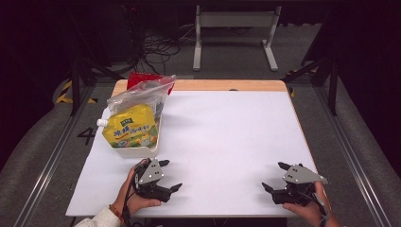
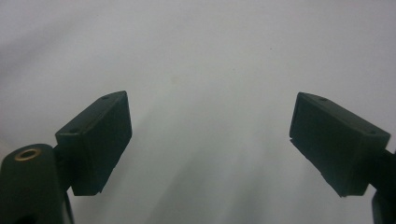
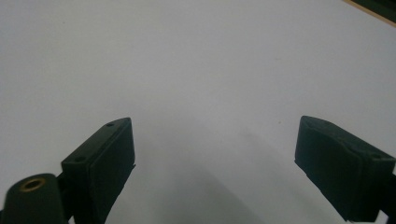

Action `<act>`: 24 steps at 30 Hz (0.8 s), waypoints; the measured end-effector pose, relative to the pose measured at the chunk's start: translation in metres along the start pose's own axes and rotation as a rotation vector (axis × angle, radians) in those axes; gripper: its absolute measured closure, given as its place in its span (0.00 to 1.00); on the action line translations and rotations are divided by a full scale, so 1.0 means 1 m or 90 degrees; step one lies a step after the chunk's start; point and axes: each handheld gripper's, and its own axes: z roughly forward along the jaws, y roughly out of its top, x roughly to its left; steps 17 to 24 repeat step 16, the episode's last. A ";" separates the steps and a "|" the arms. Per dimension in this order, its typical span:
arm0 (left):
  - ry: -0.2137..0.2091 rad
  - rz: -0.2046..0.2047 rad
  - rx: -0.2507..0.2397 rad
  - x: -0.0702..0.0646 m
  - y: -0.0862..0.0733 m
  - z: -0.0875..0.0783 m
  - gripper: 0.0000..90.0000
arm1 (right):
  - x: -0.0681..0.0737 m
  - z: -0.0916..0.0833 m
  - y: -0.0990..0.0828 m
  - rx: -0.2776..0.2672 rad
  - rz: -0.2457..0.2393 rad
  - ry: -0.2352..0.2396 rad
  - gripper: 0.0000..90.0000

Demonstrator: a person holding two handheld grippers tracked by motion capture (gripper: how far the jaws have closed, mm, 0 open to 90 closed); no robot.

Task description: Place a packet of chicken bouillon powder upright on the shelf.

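Nothing looks begun yet: both tools rest low near the table's front edge with nothing in them. The left gripper [image 1: 166,174] sits toward the front-left, its jaws spread wide apart over bare white surface, as its own view confirms [image 2: 210,144]. The right gripper [image 1: 277,176] sits toward the front-right corner, jaws likewise wide apart and empty [image 3: 215,163]. The things nearest the left gripper are in the tray [image 1: 137,152], which stands along the left edge, just beyond that gripper but not touching it. By my judgement the whole job of handling its contents is still ahead, since everything lies piled in the tray and the rest of the white table [image 1: 227,137] carries nothing. Counted: one tray; one yellow pouch [image 1: 128,127] with a white cap, leaning at the tray's near end; one clear bag [image 1: 142,93] behind it, contents too blurred to name; one red pack [image 1: 138,77] at the far-left corner, mostly hidden; two grippers.
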 end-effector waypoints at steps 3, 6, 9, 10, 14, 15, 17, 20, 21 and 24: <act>0.001 -0.002 -0.003 0.000 0.000 -0.001 0.15 | 0.001 -0.001 0.001 -0.005 0.001 -0.002 0.14; 0.000 0.000 -0.003 0.000 0.000 -0.001 0.16 | 0.001 -0.001 0.001 -0.005 0.000 -0.002 0.14; 0.002 -0.005 -0.001 0.001 0.000 0.000 0.16 | 0.000 -0.001 0.001 -0.007 0.001 -0.004 0.14; 0.003 -0.005 0.000 0.001 0.000 0.000 0.15 | 0.000 -0.001 0.001 -0.007 0.002 -0.005 0.14; 0.006 -0.005 0.001 0.000 0.001 0.000 0.15 | 0.000 -0.002 0.001 -0.014 0.004 -0.007 0.14; 0.009 -0.004 -0.002 0.001 0.001 -0.001 0.15 | 0.000 -0.003 0.001 -0.018 0.004 -0.006 0.14; 0.009 -0.004 -0.002 0.001 0.001 -0.001 0.15 | 0.000 -0.004 0.001 -0.019 0.004 -0.007 0.14; 0.009 -0.004 -0.002 0.001 0.001 -0.001 0.15 | 0.000 -0.004 0.001 -0.019 0.004 -0.007 0.14; 0.009 -0.004 -0.002 0.001 0.001 -0.001 0.15 | 0.000 -0.004 0.001 -0.019 0.004 -0.007 0.14; 0.009 -0.004 -0.002 0.001 0.001 -0.001 0.15 | 0.000 -0.004 0.001 -0.019 0.004 -0.007 0.14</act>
